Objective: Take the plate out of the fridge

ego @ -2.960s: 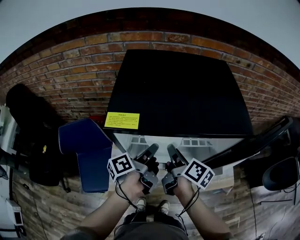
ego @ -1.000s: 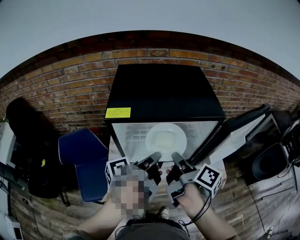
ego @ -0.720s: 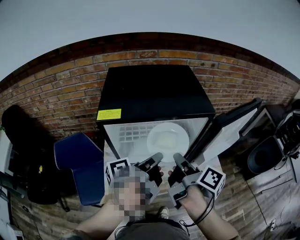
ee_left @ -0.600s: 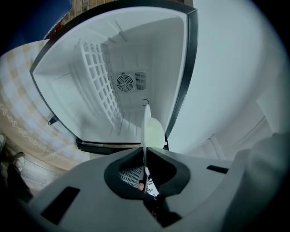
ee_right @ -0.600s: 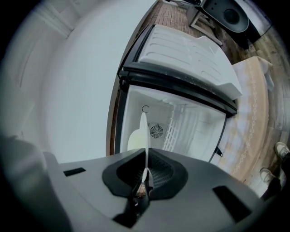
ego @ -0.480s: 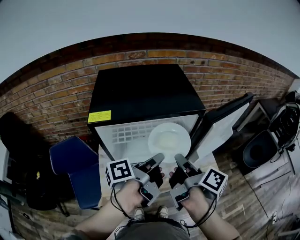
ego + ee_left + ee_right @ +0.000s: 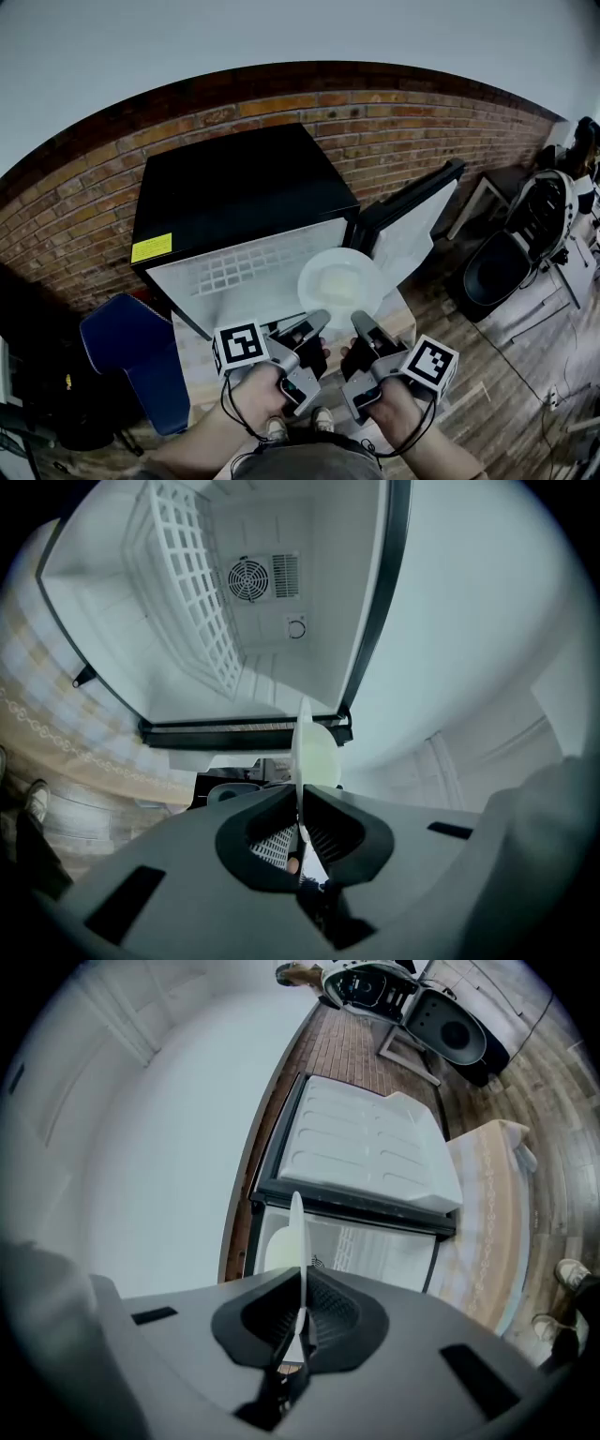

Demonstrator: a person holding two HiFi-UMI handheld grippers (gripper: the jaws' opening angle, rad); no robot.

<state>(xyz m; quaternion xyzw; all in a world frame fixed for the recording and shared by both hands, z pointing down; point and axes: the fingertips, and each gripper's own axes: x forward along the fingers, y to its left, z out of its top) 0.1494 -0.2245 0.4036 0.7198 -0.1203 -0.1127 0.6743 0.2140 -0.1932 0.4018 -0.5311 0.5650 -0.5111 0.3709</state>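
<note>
Seen from above: a black fridge (image 7: pixel 242 186) stands against a brick wall (image 7: pixel 281 101), its door (image 7: pixel 411 220) swung open to the right and a wire shelf (image 7: pixel 234 272) showing in its white inside. A white plate (image 7: pixel 339 279) sits level at the open front, the left gripper (image 7: pixel 316 322) and right gripper (image 7: pixel 359 322) each clamped on its near rim. A blue chair (image 7: pixel 131 361) stands to the left on the wood floor (image 7: pixel 511 375).

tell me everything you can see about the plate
The plate is round, white and looks ceramic, with a broad rim around a shallow, yellowish centre. It is held roughly level in front of the open fridge. The left gripper and right gripper are each shut on its near rim.
</note>
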